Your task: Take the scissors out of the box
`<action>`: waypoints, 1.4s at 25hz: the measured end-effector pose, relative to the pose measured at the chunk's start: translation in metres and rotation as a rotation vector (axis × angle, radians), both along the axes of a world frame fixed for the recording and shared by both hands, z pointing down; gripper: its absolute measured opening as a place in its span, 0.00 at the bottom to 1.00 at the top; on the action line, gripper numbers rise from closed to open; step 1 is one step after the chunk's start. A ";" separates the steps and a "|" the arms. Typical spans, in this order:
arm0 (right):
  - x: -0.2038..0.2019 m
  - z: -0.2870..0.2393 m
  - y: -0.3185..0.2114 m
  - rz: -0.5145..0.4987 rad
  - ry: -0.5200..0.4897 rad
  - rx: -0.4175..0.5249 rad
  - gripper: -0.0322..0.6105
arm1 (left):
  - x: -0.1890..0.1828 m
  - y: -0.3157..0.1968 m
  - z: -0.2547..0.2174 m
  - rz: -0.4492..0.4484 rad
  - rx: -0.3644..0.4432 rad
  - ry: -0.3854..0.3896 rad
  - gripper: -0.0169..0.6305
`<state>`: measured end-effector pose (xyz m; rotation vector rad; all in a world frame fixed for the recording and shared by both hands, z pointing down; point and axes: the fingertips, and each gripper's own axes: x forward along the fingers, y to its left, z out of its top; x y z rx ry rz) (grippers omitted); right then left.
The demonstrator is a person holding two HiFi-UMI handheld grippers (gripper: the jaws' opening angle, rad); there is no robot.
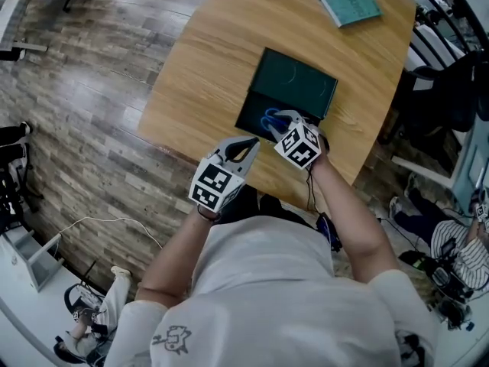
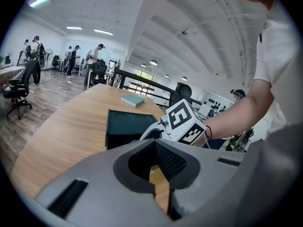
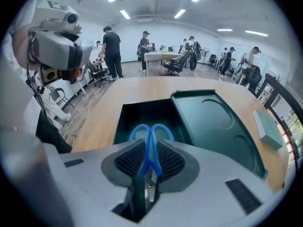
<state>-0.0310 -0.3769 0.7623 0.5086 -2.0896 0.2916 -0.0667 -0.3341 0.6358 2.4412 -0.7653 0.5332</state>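
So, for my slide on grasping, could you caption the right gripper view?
Right gripper closed on the blue-handled scissors at the open dark box on a wooden table.

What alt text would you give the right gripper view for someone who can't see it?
The right gripper holds blue-handled scissors between its fingers, at an open dark green box on a wooden table. The lid lies to its right, and people stand in the room behind.
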 end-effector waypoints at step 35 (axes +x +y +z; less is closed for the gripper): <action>0.084 -0.237 0.120 0.122 -0.378 0.389 0.19 | 0.071 0.110 -0.144 -0.100 0.310 0.020 0.03</action>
